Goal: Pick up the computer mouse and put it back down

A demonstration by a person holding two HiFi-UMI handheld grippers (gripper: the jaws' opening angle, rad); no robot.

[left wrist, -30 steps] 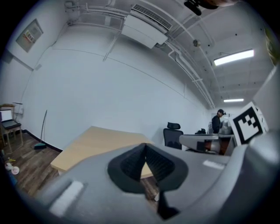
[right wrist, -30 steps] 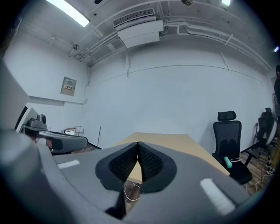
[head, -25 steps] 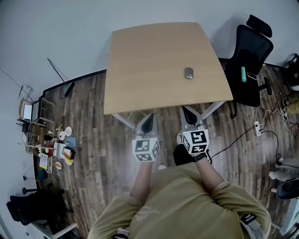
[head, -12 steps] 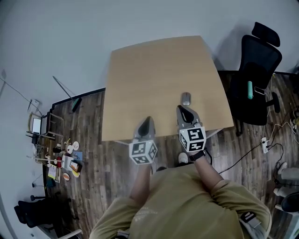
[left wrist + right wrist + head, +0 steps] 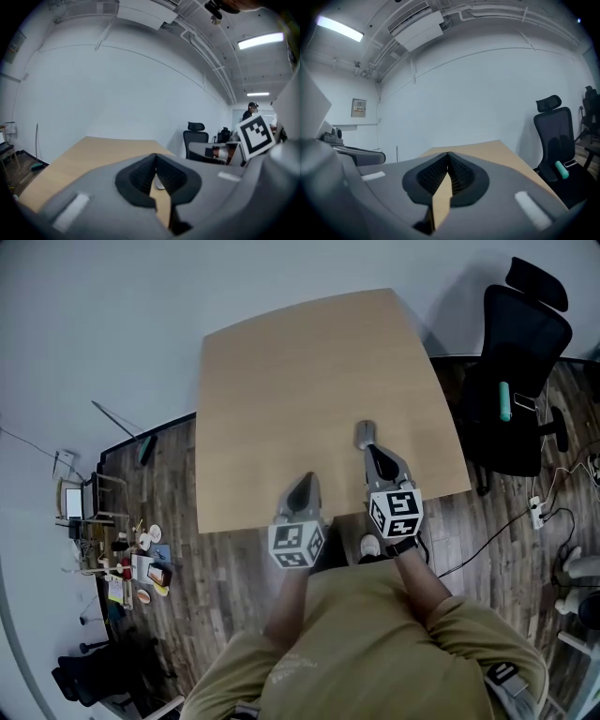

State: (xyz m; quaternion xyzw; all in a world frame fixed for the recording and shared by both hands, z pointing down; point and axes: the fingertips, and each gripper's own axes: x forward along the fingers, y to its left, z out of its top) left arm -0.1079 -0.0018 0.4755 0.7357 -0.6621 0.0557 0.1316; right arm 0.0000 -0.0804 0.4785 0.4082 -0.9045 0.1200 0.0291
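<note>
Lying just beyond the closed right gripper: computer mouse.

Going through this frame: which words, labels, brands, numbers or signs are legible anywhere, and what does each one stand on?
No text here can be read.
Framed notice on the wall: too small to read.
Shirt print on the person's chest: blurred, unreadable.
Left marker cube and right marker cube: black-and-white square patterns only, no letters.
Computer mouse: no marking visible.
</note>
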